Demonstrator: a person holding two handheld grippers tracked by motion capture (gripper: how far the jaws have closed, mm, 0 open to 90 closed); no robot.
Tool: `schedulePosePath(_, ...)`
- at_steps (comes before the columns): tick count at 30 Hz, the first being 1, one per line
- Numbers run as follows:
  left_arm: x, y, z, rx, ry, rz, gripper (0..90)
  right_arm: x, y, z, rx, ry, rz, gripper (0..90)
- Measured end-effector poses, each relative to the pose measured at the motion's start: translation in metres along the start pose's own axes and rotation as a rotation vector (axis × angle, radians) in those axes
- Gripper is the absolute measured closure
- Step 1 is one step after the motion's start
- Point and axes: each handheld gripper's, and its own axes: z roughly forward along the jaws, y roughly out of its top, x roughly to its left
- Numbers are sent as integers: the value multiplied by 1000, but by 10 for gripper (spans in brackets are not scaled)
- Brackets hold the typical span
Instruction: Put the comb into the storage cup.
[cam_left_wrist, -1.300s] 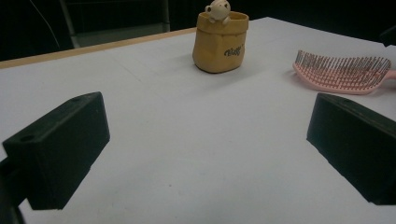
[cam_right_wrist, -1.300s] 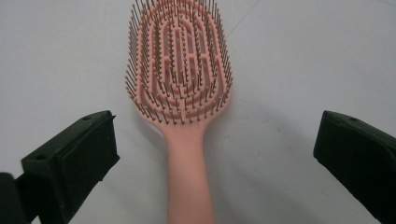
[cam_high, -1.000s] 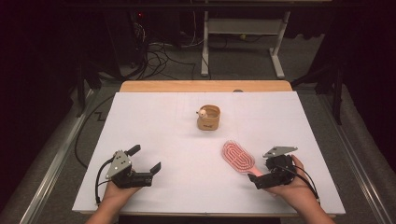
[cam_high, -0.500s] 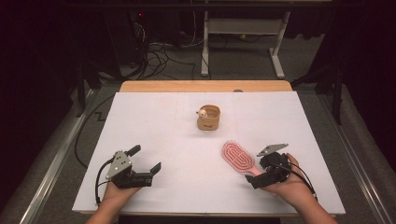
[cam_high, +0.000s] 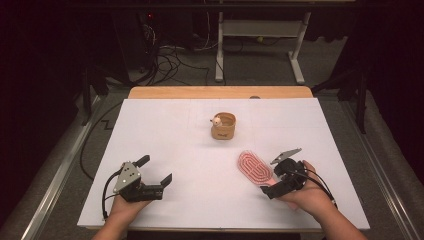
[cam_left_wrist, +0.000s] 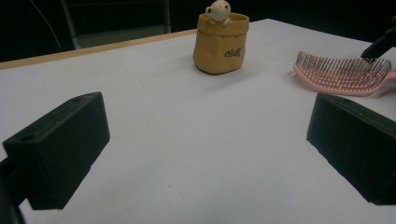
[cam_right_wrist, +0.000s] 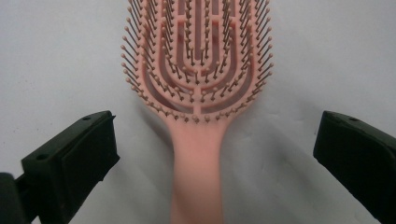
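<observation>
The right gripper (cam_high: 280, 179) hangs over the pink hairbrush (cam_high: 255, 168) handle, its 2 jaws spread wide on either side. Well beyond stands a tan pot (cam_high: 223, 126); the left gripper (cam_high: 155, 172) rests apart, jaws equally wide.

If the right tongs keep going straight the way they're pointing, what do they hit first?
Most likely the pink hairbrush: its handle lies centred between the open right tongs, bristled head straight ahead. How high the tongs sit above it is unclear.

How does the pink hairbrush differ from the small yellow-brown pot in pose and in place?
The pink hairbrush lies flat, bristles up; the yellow-brown pot stands upright. The hairbrush's handle lies between the open jaws of the right tongs; the pot stands farther back, away from both tongs. Both rest on the white table.
</observation>
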Motion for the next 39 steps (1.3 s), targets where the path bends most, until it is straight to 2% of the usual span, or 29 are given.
schedulePosePath(11,0,0,-1,-3,2,1,0,2,18,6,41,13,-5,21)
schedulePosePath(13,0,0,-1,-3,1,1,0,2,20,7,45,17,-18,20)
schedulePosePath(22,0,0,0,-3,0,2,0,4,39,12,102,21,-62,33)
schedulePosePath(24,0,0,-1,-3,-1,2,0,5,42,12,114,23,-52,34)
schedulePosePath(32,0,0,-1,-5,-1,3,0,5,58,22,193,28,-70,49)
schedulePosePath(39,0,0,-1,-5,-2,6,0,3,66,28,235,38,-83,73)
